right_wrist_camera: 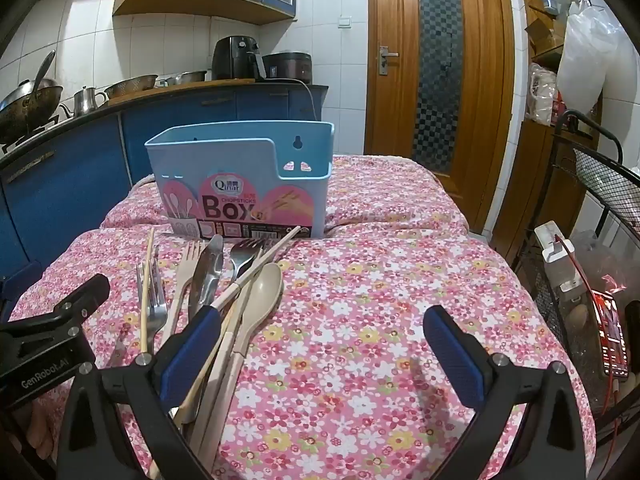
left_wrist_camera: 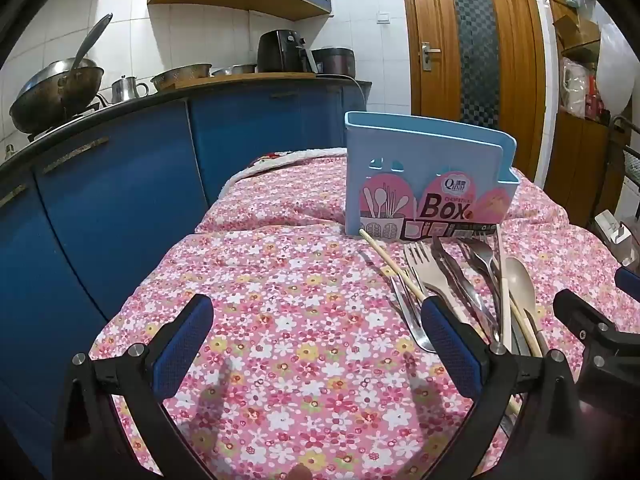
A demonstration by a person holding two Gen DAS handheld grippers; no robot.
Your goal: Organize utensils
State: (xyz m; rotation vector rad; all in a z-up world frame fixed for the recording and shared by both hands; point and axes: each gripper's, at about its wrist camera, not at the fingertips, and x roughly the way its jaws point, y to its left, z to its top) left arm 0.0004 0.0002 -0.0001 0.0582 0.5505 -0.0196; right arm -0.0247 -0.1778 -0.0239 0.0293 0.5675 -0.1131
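Observation:
A light blue chopsticks box (left_wrist_camera: 424, 184) stands upright on the pink floral tablecloth (left_wrist_camera: 280, 320); it also shows in the right wrist view (right_wrist_camera: 240, 184). In front of it lies a pile of utensils: metal forks (left_wrist_camera: 404, 308), a beige fork (left_wrist_camera: 430, 276), a beige spoon (left_wrist_camera: 520, 280), chopsticks (left_wrist_camera: 392, 268) and a metal knife (right_wrist_camera: 206, 276). My left gripper (left_wrist_camera: 316, 328) is open and empty, left of the pile. My right gripper (right_wrist_camera: 320, 340) is open and empty, its left finger (right_wrist_camera: 192, 344) over the utensil handles.
Blue kitchen cabinets (left_wrist_camera: 100, 200) with pots run along the left. A wooden door (right_wrist_camera: 436, 72) stands behind the table. A black wire rack (right_wrist_camera: 592, 184) and a phone (right_wrist_camera: 612, 336) are at the right edge.

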